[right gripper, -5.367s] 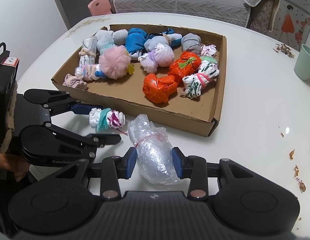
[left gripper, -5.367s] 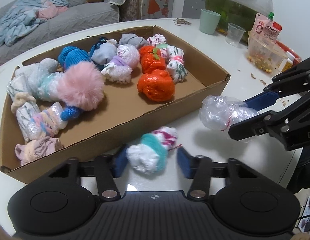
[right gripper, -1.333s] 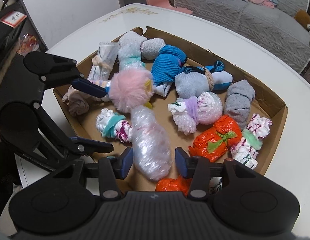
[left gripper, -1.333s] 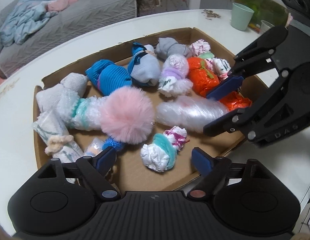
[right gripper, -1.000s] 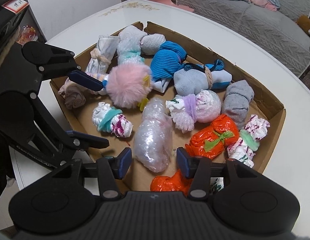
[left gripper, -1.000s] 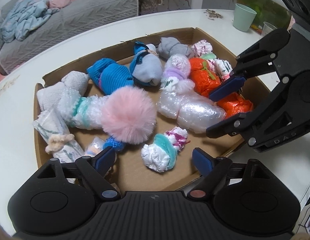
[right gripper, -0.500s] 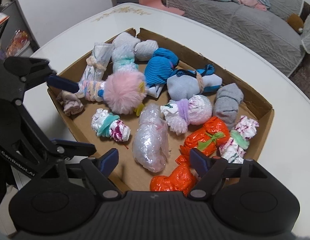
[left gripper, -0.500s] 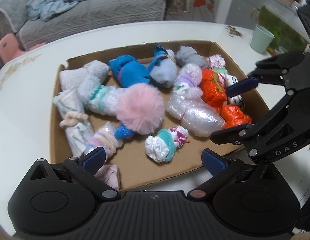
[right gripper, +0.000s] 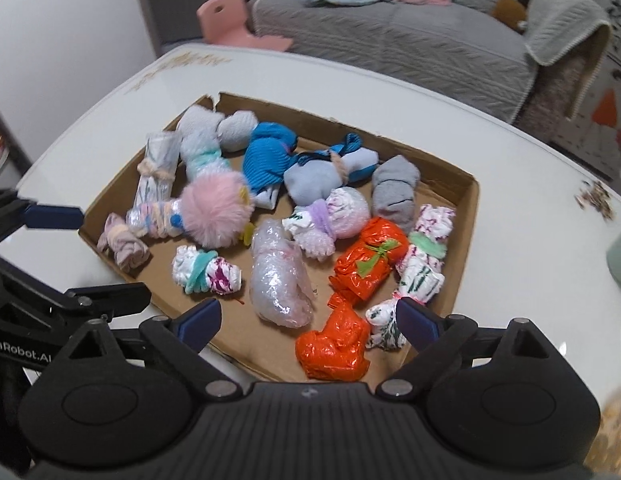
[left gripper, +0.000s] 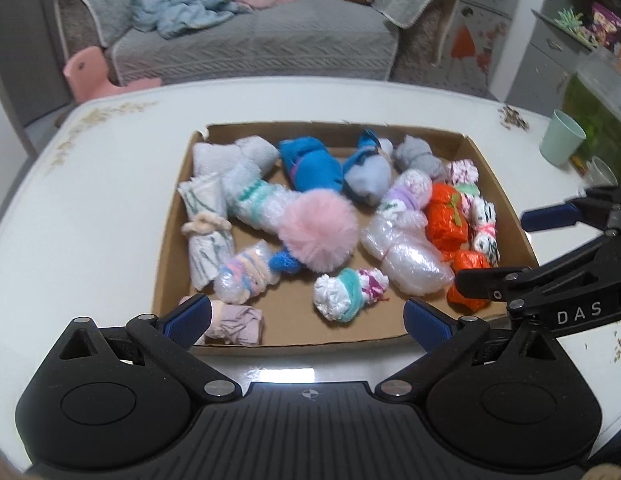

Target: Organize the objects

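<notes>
1. The left hand-held gripper [left gripper: 306,322] hangs over the near wall of the shallow brown cardboard tray [left gripper: 294,346], its jaws spread as wide as they go and holding nothing.
2. Just beyond it, on the tray floor, lies the small white rolled bundle with a teal band and magenta print [left gripper: 348,290]. It looks light and soft; I would pinch it across the banded middle, where it is tightest.
3. Beside it to the right rests the clear bubble-wrap bundle tied with a red thread [right gripper: 279,280]. It is likely squashy and slippery, so a grip across its thick middle seems safest.
4. The tray also holds a fluffy pink pompom [left gripper: 317,231], blue and grey sock rolls, and crinkly orange plastic bundles [right gripper: 368,260], all packed close together.
5. The right hand-held gripper [right gripper: 306,322] is over the tray's near corner, its jaws opening, with nothing pressed between them.
6. The white surface [left gripper: 110,152] around the tray shows no bundle left outside it.
</notes>
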